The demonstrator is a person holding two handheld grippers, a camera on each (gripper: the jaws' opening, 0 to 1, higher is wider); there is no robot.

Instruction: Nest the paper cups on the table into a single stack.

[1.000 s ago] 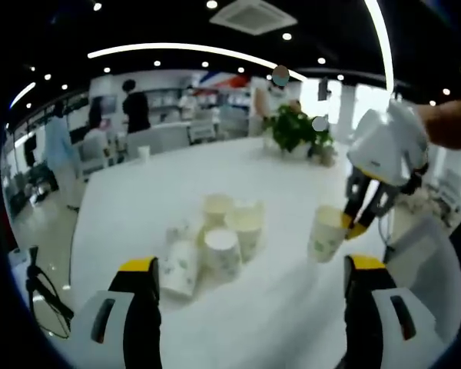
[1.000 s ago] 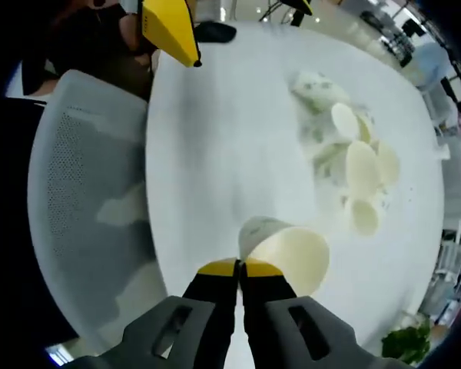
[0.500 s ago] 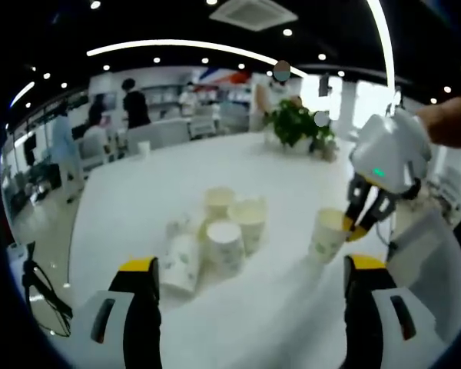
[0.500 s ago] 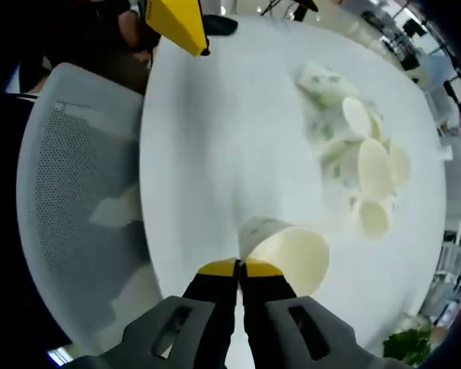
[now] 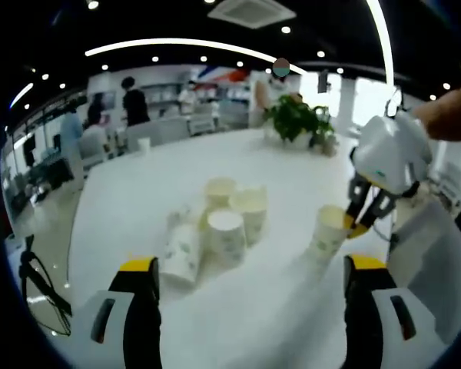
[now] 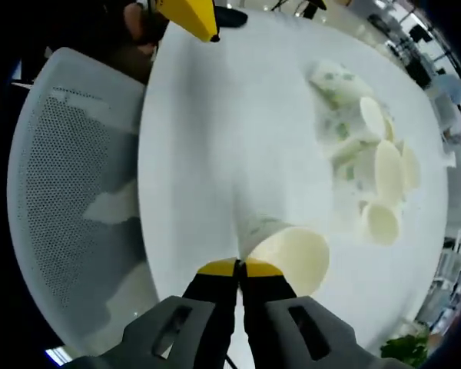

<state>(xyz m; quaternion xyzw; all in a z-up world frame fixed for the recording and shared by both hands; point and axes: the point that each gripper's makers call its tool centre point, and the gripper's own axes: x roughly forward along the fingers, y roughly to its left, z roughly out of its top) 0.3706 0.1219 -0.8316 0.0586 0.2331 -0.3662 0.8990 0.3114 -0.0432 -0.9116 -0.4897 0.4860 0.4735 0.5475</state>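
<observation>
We see a round white table (image 5: 123, 200) with a smooth, glossy top that throws back the ceiling lights, and the same sheen shows in the right gripper view (image 6: 192, 138). The cream paper cups with a faint green leaf print (image 5: 215, 231) look matt, their insides plain and unprinted (image 6: 380, 165). The single printed paper cup (image 6: 288, 250) pinched at its rim has the same dull paper finish (image 5: 326, 234). The right gripper (image 6: 238, 267) has a smooth grey-white plastic body and glossy yellow plastic tips; the left gripper (image 5: 250, 265) looks alike. A grey chair (image 6: 61, 177) shows a perforated mesh-like plastic back.
</observation>
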